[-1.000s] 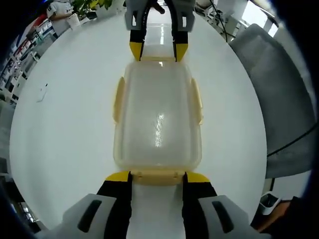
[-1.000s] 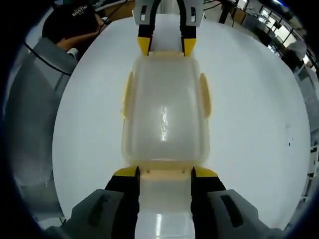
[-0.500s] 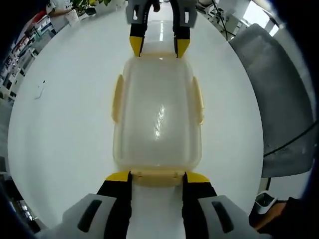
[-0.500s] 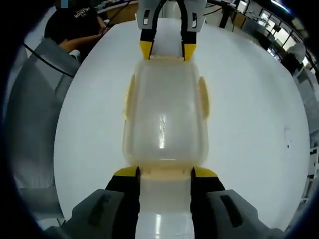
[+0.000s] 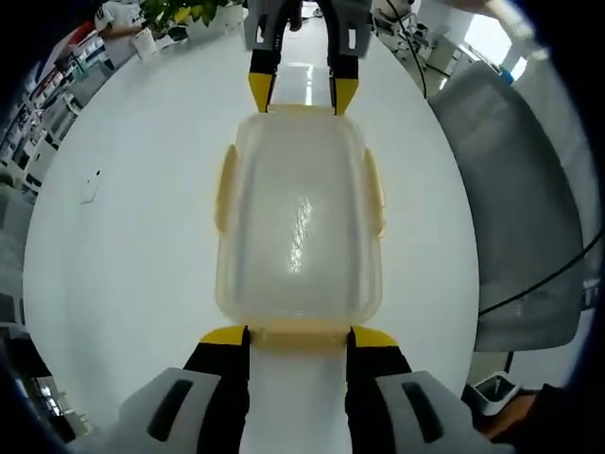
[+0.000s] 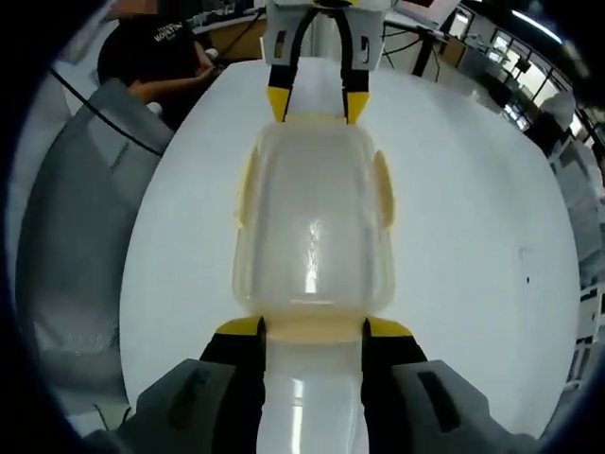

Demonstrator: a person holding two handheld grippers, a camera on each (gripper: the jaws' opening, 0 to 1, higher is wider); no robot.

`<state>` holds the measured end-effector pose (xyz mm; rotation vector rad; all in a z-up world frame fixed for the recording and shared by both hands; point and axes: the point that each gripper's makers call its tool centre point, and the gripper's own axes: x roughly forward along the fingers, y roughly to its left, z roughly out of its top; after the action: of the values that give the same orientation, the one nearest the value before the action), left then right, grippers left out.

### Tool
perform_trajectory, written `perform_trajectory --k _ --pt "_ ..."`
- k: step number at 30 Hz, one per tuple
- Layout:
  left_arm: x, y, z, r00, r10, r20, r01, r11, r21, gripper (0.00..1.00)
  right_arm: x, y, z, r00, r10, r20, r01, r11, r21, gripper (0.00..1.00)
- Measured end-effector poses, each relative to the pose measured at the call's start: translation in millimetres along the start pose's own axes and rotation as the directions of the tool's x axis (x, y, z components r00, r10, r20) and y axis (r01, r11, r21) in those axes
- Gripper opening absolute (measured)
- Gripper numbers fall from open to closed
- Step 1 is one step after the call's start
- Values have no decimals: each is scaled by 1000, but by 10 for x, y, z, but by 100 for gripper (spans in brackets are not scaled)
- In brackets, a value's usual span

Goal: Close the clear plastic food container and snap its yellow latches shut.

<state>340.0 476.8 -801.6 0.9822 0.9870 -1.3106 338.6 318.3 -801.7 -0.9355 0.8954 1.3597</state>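
While both grippers' jaws stand wide at its ends, the lidded clear container [image 5: 299,222] shows 2 yellow side latches [image 5: 225,189].

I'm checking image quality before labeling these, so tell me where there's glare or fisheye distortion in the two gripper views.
Left gripper view: a bright streak of glare on the container lid, another reflection on the white table behind it, and edges bowed by the fisheye. Right gripper view: similar glare on the lid, a reflection on the table between the right gripper jaws, background curved.

One container [image 5: 299,218], four yellow latches [image 5: 225,189], two tongs [image 5: 298,333], one chair [image 5: 515,208].
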Motion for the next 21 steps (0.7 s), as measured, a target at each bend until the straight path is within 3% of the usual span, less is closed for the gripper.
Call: perform_trajectory --k 11,21 --pt "-147 -24 304 1000 21 14 -21 1000 6 33 -342 21 -124 999 -31 9 31 999 -16 36" --pt "-156 -11 658 999 25 42 -26 999 24 33 -591 31 -389 999 -50 5 50 999 0 36"
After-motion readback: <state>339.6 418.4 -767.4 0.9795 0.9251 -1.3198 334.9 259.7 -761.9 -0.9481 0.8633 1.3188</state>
